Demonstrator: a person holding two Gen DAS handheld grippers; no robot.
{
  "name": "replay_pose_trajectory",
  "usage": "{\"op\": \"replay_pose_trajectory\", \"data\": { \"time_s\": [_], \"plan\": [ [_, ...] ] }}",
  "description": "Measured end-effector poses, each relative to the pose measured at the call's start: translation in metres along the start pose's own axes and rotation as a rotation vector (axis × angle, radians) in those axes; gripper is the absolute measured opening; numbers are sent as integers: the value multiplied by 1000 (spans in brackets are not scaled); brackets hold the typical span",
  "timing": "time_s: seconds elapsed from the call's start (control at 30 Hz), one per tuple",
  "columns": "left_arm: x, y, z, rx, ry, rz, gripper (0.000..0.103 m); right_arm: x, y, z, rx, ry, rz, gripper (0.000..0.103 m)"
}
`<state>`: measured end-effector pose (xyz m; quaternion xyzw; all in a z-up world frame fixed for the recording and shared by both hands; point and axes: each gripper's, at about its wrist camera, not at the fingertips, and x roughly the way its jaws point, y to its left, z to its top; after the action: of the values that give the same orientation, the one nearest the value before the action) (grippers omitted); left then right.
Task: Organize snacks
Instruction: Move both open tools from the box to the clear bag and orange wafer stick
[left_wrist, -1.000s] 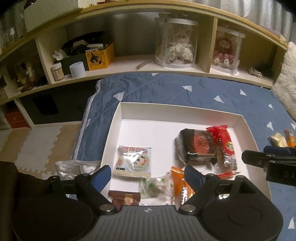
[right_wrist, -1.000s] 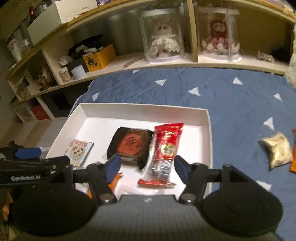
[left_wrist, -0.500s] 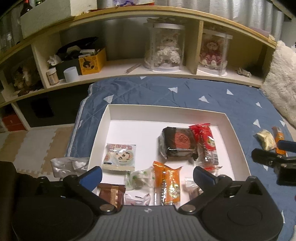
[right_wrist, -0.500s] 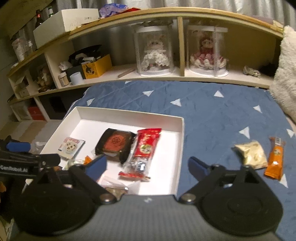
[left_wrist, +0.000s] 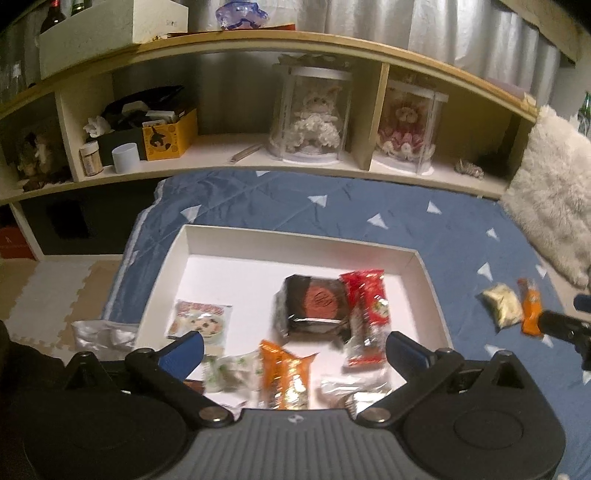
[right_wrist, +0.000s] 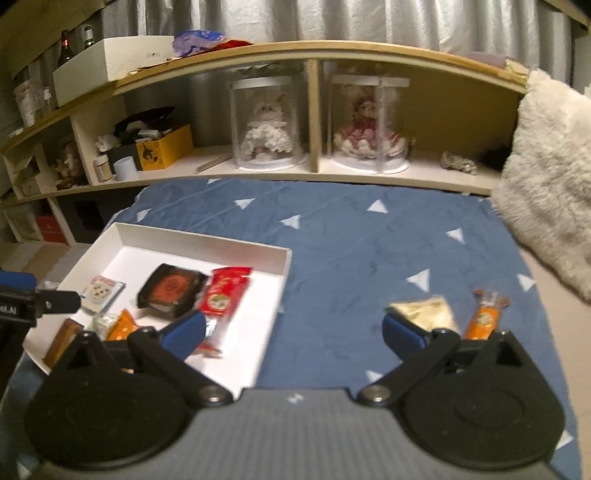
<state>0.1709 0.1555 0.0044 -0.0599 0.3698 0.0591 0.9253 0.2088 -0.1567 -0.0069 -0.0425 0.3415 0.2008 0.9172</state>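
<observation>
A white tray (left_wrist: 430, 284) lies on a blue quilt and holds several snacks: a dark wrapped cake (left_wrist: 314, 308), a red packet (left_wrist: 367, 314), an orange packet (left_wrist: 284, 374), a white cartoon packet (left_wrist: 201, 319). The tray also shows in the right wrist view (right_wrist: 255, 334). Right of the tray on the quilt lie a pale yellow packet (right_wrist: 424, 312) and an orange bar (right_wrist: 484, 319). My left gripper (left_wrist: 293, 352) is open and empty over the tray's near edge. My right gripper (right_wrist: 293, 330) is open and empty above the quilt between tray and loose snacks.
A wooden shelf (left_wrist: 258, 155) runs along the back with two dolls in clear cases, a yellow box and a white cup. A fluffy white cushion (right_wrist: 546, 206) sits at the right. Foam floor mats (left_wrist: 48, 291) lie left of the quilt.
Both grippers have opened wide and pulled back and up. The right gripper has swung right, from over the tray to the quilt near the loose snacks.
</observation>
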Motion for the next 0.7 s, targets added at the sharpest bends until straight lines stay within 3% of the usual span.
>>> {"op": "replay_pose_trajectory", "data": {
  "time_s": [0.27, 0.47, 0.7],
  "plan": [
    [19, -44, -4, 21, -12, -39, 103, -10, -45, -5, 16, -16, -52, 102],
    [36, -83, -12, 91, -12, -80, 103, -4, -84, -17, 61, -8, -100, 102],
    [58, -131, -15, 95, -14, -184, 103, 8, -131, -30, 145, -11, -161, 103]
  ]
}}
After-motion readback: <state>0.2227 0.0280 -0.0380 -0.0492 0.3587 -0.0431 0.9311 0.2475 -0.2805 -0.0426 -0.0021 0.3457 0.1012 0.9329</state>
